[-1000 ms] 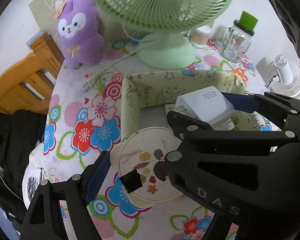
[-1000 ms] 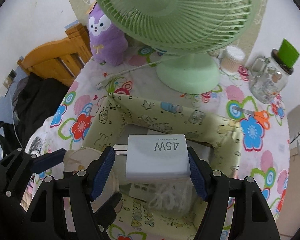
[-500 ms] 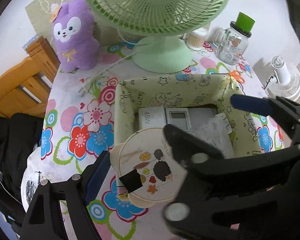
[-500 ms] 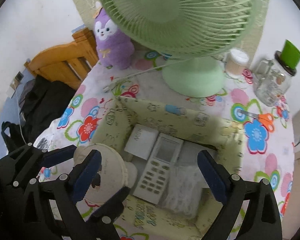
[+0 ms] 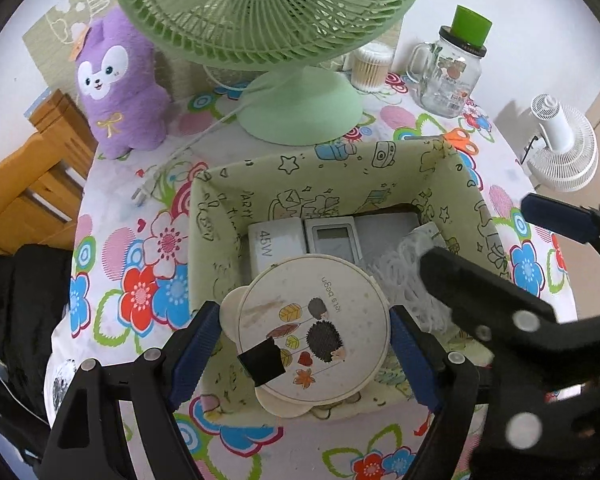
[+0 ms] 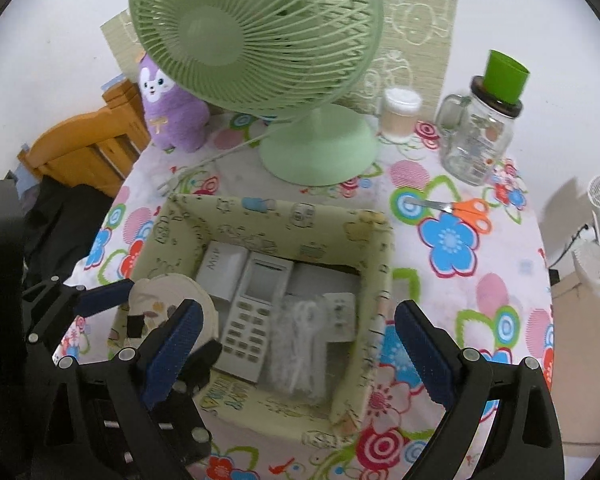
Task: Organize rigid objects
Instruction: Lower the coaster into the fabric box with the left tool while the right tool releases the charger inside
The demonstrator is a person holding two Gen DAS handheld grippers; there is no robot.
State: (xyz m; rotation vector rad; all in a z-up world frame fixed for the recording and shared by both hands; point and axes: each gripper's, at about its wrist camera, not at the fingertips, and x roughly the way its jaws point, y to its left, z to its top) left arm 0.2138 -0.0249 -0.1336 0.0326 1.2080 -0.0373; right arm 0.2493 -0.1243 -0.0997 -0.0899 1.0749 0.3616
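Charger (image 5: 274, 246) lay flat in the far left corner of the box (image 5: 340, 168), its "45W" print face up and reading sideways in the left view; its long axis ran from the far wall toward the near one, side by side with the remote (image 6: 256, 312). It was a white rounded block, plain apart from that grey print. The remote — white, with a grey screen at its far end and rows of buttons toward the near end — lay parallel to it, just beside it on the right. Right of the remote sat a bundle of white cable (image 6: 300, 344) in clear wrap and a small white card (image 6: 340, 312). The box was soft fabric, pale green with doodle prints, standing on the flowered cloth (image 6: 452, 240). The right gripper (image 6: 296, 344) hovered above the box with its blue pads far apart and nothing between them; its jaws had just been opening. The left gripper (image 5: 304, 344) gripped a round cream lid (image 5: 312, 324) by its edges, pads pressing on both sides — the lid bore hedgehog and leaf drawings and a black tape patch, and hung over the box's near left corner. Behind the box stood a green fan (image 6: 256, 40), a purple plush (image 5: 120, 80), a glass jar (image 6: 480, 136) and orange scissors (image 6: 460, 210).
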